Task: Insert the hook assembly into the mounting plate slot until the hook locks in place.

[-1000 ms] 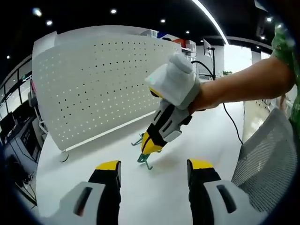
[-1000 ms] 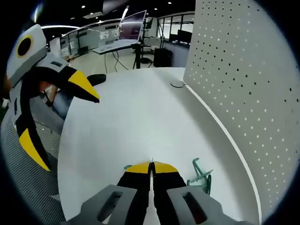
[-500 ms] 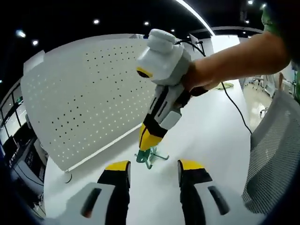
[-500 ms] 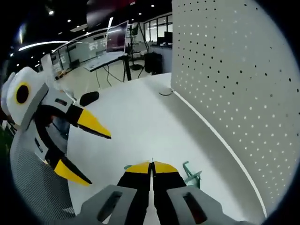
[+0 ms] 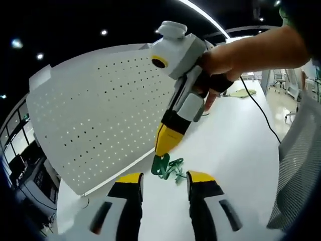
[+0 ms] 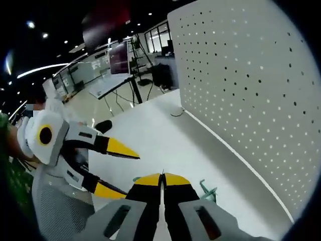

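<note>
Since a second ago the right gripper (image 5: 166, 144) has picked the green hook assembly (image 5: 167, 167) up off the white worktop (image 5: 235, 150). Before, the hook was lying flat; now it hangs from the yellow fingertips, clear of the surface. Both hands have also swung closer to the white pegboard mounting plate (image 5: 95, 120), which looks bigger in both views, though a lot of that is just the cameras moving.

In the right gripper view the two yellow fingers (image 6: 150, 181) are pressed right together, with a bit of green hook (image 6: 208, 191) poking out to one side, so I'd call that clamped on the hook. The left gripper (image 5: 163, 188) has its fingers spread apart with nothing between them, hovering just below the hook. You can see it from the other side too, the left gripper (image 6: 113, 168) gaping open near the worktop's edge.

So my read is that we're in the carry stage: grab is done, insertion isn't. The hook is in the air in front of the plate, near its lower edge, and not touching it yet.

Next move probably needs the hook's prongs turned to face the plate and lined up with a slot or a pair of holes, then pushed in until it seats. I can't tell from here which way the prongs point.
</note>
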Motion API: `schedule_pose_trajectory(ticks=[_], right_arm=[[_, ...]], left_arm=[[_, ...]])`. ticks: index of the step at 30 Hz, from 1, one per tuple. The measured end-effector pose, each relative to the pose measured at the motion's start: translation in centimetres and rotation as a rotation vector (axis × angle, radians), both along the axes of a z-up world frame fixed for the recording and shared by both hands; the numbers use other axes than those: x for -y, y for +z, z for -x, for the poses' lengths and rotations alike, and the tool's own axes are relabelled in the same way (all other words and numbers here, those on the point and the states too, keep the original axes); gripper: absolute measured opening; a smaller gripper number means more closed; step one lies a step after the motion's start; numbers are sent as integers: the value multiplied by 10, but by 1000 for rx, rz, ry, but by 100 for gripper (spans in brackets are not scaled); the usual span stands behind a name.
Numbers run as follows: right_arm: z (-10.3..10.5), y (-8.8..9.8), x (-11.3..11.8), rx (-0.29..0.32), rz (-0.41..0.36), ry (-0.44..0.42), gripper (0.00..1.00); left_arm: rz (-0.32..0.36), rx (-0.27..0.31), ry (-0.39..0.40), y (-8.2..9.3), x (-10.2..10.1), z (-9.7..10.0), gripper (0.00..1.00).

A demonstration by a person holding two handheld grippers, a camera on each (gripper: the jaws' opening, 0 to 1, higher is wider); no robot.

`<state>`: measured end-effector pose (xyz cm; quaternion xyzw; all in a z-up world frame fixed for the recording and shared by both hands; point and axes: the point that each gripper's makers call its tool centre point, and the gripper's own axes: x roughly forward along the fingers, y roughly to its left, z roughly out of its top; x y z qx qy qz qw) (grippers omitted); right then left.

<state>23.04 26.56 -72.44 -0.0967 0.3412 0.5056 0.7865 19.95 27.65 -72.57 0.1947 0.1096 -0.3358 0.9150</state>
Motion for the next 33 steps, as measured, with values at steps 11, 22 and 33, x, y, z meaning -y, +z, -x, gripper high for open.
schedule_pose_trajectory(ticks=[11,22,33], right_arm=[[6,9,0,-47,-40,-17,0],[12,15,-2,-99,-80,-25,0],[18,16,-3,-128,-93,-21,0]], left_arm=[[-10,60,-11,11,3,-3,26],[-52,93,-36,10,6,-4,18],[-68,114,-62,10,10,-1,11]])
